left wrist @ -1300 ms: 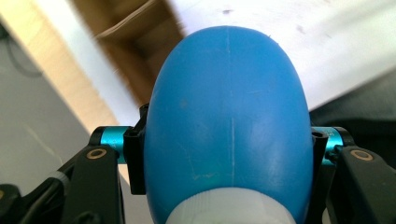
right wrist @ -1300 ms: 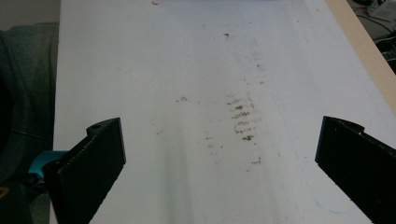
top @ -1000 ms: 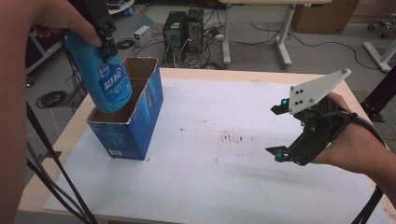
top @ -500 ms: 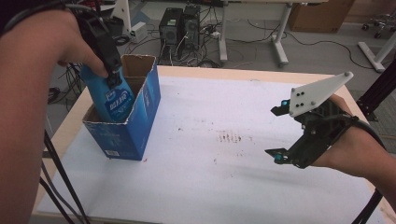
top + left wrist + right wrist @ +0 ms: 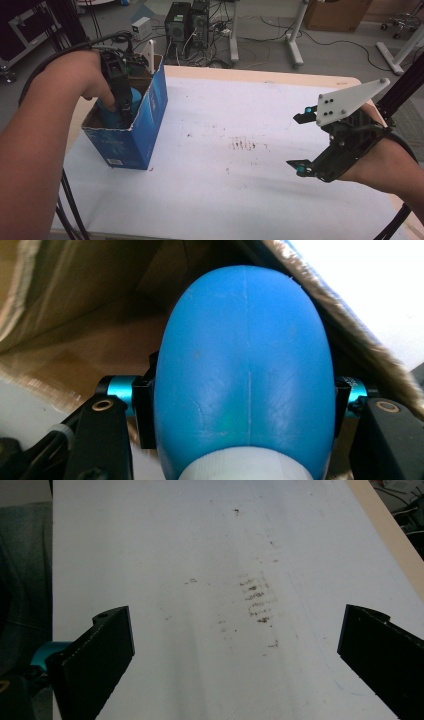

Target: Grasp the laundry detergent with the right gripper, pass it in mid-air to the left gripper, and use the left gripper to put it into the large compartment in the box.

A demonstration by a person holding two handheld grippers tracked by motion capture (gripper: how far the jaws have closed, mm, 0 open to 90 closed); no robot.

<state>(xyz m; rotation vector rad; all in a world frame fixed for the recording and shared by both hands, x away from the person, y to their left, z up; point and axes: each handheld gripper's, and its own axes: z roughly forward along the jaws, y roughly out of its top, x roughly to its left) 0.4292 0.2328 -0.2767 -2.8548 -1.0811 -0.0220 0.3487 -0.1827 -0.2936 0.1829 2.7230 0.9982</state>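
Gripping a blue bottle, the left gripper reaches down into an open blue cardboard box that stands at the left edge of the desk, towards its far left corner. In the high view the bottle sits low inside the box, with just its blue shoulder showing between the cardboard walls, and the person's left hand is at the box's rim. The left gripper view looks along the bottle from its white cap end: the two black jaws press on its sides, one on each flank — a firm clamp — and the brown inner walls of the box close in around it. A torn cardboard edge runs along the upper right of that view, with the white desk top beyond.

The right gripper is held over the right side of the desk, near its right edge, well apart from the box. Its jaws stand wide apart with nothing between them. In the right gripper view the two black jaws frame a bare stretch of the white desk cover marked with a patch of small brown stains — the same stains that lie near the middle of the desk in the high view.
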